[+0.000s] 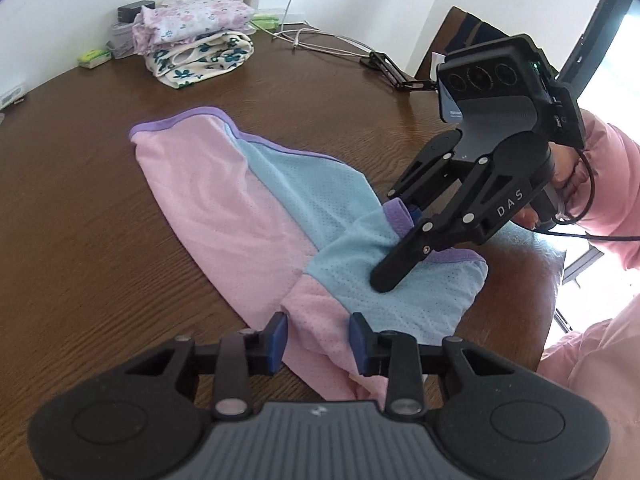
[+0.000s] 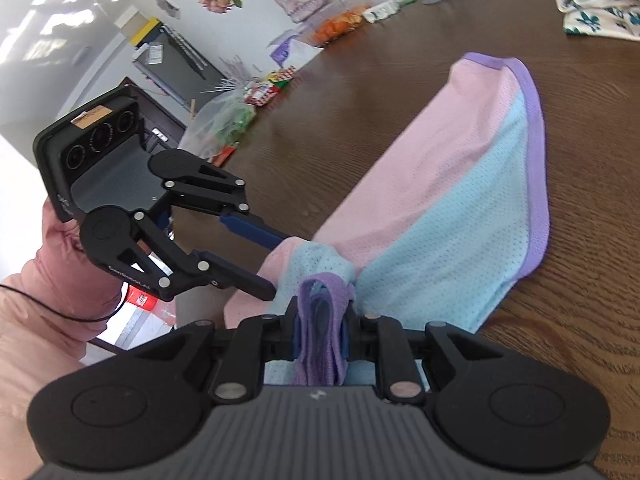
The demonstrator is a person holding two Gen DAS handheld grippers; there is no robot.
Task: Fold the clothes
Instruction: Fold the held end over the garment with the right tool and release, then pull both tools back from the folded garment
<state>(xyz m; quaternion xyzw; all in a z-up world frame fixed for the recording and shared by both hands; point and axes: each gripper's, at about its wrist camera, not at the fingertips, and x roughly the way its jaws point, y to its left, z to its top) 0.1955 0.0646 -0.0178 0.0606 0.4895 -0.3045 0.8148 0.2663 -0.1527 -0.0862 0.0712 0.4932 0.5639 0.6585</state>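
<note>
A pink, light-blue and purple-trimmed mesh garment (image 1: 224, 196) lies on the dark wooden bench (image 1: 80, 240), its long body stretched away ahead of both hand-held grippers and its near end bunched up between them. The left hand-held gripper (image 1: 318, 338) sits low at that near end with its two blue pads (image 1: 278, 338) standing apart on either side of a raised fold of pink cloth; whether the pads actually press on the fabric cannot be told, though the gap between them looks wider than the fold. The right hand-held gripper (image 2: 320, 340) is clenched on the gathered purple band (image 2: 320, 344) of the garment, which runs bunched between its fingers toward the camera, with blue mesh spread just beyond its tips. In the left wrist view the right hand-held gripper comes in from the right, angled downward, its black finger lying on the blue panel beside the purple trim, and a hand in a pink sleeve (image 1: 600, 184) grips its handle. In the right wrist view the left hand-held gripper enters from the left, its fingers reaching the pink edge of the cloth. Far ahead of the left hand-held gripper, well apart from the garment, a stack of folded floral clothes (image 1: 196, 40) rests on the bench near white charger cables (image 1: 280, 28).
</note>
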